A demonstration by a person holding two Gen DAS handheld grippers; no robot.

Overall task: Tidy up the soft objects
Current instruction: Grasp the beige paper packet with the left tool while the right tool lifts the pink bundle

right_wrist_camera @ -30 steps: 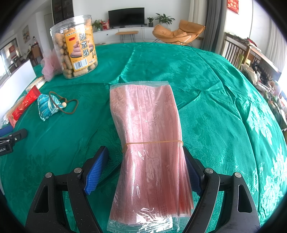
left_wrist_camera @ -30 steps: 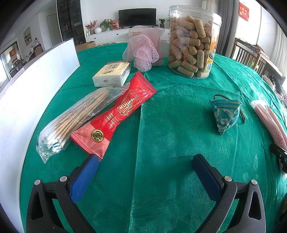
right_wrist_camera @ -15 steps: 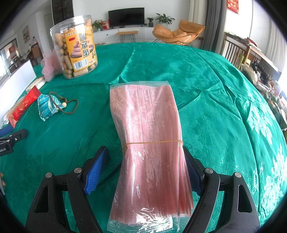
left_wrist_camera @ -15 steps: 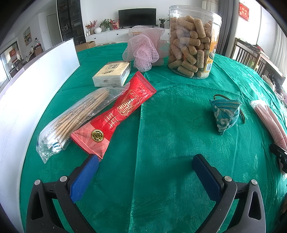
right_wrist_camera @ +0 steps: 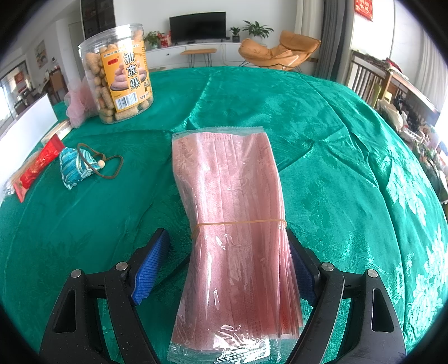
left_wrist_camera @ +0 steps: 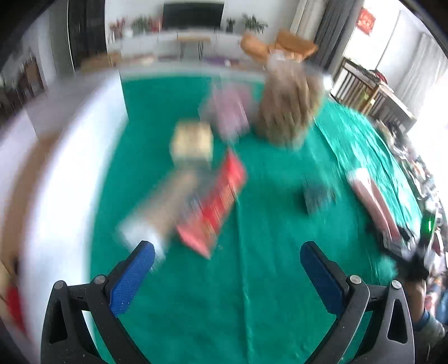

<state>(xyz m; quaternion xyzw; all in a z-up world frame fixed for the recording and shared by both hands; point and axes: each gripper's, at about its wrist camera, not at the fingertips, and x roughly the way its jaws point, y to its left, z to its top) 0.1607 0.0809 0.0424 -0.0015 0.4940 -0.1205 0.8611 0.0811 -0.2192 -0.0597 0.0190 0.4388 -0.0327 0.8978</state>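
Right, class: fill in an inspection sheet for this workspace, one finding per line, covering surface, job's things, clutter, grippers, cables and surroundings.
Surface: green tablecloth, wrinkled.
Job's things: pink mask pack in clear wrap, rubber-banded, lying between the right gripper fingers; blue pouch with brown cord; pink mesh puff behind the jar.
Clutter: snack jar upright; red packet at left.
Grippers: right open, its left pad apart from the pack; left gripper open, empty, view motion-blurred.
Cables: nothing seen.
Surroundings: television, orange chair, white board.
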